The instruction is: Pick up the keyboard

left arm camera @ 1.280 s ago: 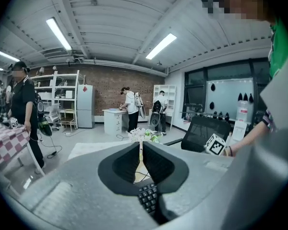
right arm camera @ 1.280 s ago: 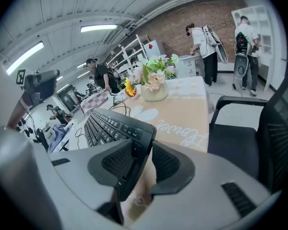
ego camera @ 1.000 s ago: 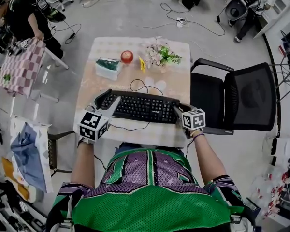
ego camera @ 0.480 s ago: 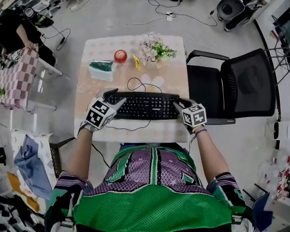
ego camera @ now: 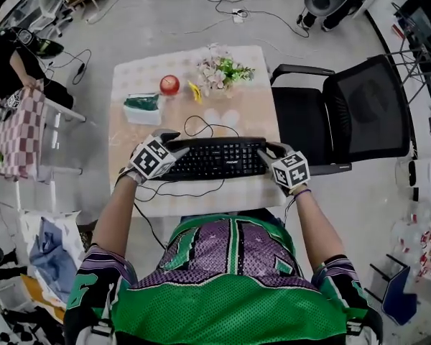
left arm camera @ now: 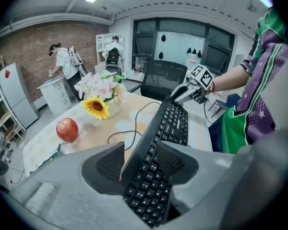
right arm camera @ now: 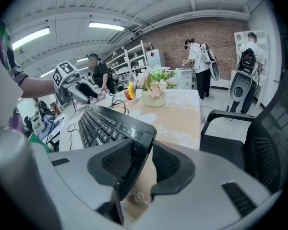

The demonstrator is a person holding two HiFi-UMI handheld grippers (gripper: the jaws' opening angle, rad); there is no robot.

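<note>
A black keyboard lies across the near part of the table. My left gripper has come down over its left end; the jaws are opening, and the keyboard runs between them. The pads of that left gripper do not clamp it. At the other end my right gripper is shut on the keyboard. The right gripper has both pads against that end's thin edge. The keyboard's cable loops over the tabletop behind it.
Behind the keyboard stand a red apple, a vase of flowers and a green and white box. A black office chair is close on the table's right. Cables trail on the floor, and people work at the room's far side.
My left gripper dropped from the keyboard's near left corner onto its left end and tilted down, jaws wider. The right gripper stayed at the right end.
</note>
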